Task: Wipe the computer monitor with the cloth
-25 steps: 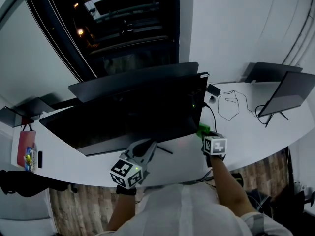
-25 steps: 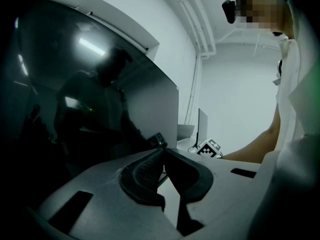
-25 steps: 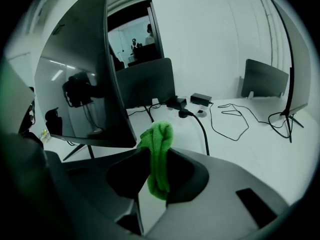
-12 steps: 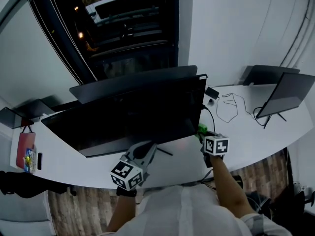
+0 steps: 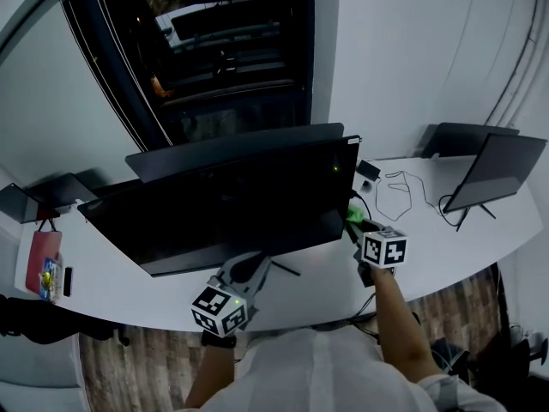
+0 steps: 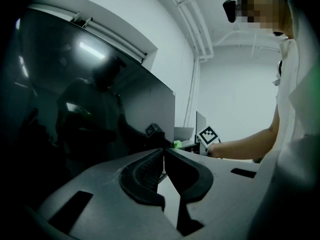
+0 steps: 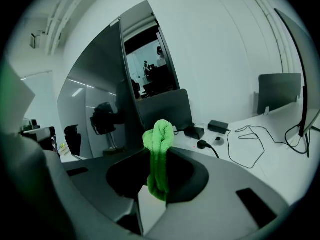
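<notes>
The wide dark monitor (image 5: 232, 204) stands on the white desk (image 5: 446, 239). My right gripper (image 5: 354, 221) is at the monitor's lower right corner, shut on a bunched bright green cloth (image 5: 352, 214). In the right gripper view the cloth (image 7: 159, 149) sticks up between the closed jaws (image 7: 160, 153), with the monitor's edge (image 7: 95, 109) just to the left. My left gripper (image 5: 260, 263) hovers below the screen's bottom edge near the middle. In its own view the left gripper (image 6: 164, 150) is shut and empty, its tips touching beside the screen (image 6: 90, 99).
A second, smaller monitor (image 5: 493, 174) stands at the desk's right end. A looped cable (image 5: 399, 187) and a black power adapter (image 5: 369, 170) lie behind my right gripper. A red bag (image 5: 43, 260) and a dark device (image 5: 21, 200) are at the far left.
My right gripper has carried the cloth a little farther from me, up toward the monitor's right edge. The left gripper has stayed nearly still.
</notes>
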The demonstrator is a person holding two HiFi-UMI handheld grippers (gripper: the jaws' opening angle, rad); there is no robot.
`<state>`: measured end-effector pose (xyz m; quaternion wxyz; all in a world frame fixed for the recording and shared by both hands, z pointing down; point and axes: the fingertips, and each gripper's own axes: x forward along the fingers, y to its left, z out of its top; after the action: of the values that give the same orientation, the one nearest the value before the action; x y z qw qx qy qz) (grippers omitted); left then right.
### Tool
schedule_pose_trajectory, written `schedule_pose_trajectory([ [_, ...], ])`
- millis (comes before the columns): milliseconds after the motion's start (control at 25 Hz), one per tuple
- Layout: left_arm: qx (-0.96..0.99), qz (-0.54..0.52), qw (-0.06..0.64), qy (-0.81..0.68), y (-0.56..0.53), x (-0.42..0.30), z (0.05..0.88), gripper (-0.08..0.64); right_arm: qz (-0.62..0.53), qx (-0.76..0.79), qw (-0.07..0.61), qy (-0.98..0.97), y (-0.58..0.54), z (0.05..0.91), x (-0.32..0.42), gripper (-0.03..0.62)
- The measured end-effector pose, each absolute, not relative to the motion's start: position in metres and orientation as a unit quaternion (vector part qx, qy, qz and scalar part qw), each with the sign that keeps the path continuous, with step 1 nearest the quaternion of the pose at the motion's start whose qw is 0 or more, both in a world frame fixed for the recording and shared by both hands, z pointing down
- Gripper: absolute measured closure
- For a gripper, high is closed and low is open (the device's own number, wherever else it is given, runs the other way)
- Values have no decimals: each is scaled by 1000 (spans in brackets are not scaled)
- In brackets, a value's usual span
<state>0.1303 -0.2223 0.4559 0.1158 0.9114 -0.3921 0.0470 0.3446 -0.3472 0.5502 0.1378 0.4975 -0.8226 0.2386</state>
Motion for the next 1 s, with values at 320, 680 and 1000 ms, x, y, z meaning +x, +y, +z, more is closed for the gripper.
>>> schedule_pose_trajectory([
  [320, 909, 43, 113, -398, -216, 127, 454, 538, 199, 496, 101, -839, -359, 491, 340, 525],
  [680, 907, 41, 112, -405, -214, 125, 455, 538, 178, 491, 67, -850, -367, 441, 336, 525],
  [1000, 904, 36, 110, -411, -215, 122, 452, 538, 143, 486, 37, -861, -370, 394, 333, 525],
])
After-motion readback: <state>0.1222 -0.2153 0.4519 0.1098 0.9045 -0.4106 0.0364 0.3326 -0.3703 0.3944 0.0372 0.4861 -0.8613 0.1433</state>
